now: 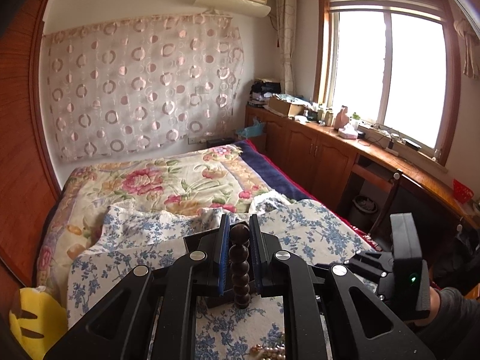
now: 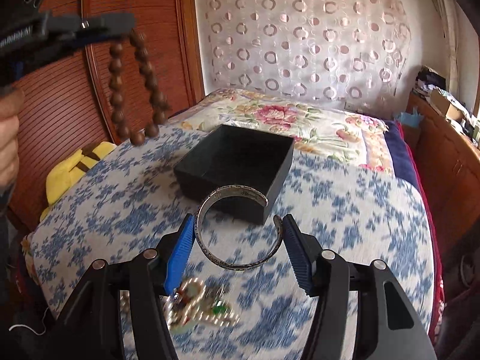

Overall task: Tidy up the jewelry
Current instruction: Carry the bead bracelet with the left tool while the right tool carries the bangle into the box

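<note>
The left wrist view is taken from above the near end of the bed [image 1: 168, 180], along the left gripper [image 1: 239, 225], facing the curtained wall [image 1: 141, 84] and the window [image 1: 387, 69]; bedding is seen close beneath. The right wrist view is taken lower and nearer, along the right gripper [image 2: 237, 231], tilted down onto the blue-flowered cloth [image 2: 99, 198], with the wardrobe [image 2: 60, 90] at its left. Bed, cloth and curtained wall are shared, and each gripper is caught in the other view.
</note>
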A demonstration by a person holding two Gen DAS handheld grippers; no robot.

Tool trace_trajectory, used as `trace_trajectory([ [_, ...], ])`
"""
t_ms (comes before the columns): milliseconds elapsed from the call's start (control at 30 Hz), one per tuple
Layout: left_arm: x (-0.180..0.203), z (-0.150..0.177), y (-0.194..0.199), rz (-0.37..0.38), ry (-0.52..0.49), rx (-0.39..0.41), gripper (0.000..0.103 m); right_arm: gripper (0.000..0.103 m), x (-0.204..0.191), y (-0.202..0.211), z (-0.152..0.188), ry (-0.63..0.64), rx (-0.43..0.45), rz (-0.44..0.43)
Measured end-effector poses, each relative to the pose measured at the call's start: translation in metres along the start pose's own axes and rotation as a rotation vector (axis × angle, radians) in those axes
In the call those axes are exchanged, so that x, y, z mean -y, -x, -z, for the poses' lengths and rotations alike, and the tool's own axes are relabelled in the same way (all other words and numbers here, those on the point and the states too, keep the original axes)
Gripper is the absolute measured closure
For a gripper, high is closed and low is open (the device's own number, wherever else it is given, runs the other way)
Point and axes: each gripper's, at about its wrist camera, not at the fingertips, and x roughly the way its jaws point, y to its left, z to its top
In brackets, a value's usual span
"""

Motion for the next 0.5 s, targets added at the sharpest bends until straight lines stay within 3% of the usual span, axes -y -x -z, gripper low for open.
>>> trace_trajectory([
  [500,-0.013,0.004,-0.091,0.029,0.023,-0.122,0.09,0.042,0.02,-0.037,-0.033,0.02,-0.012,-0.004],
])
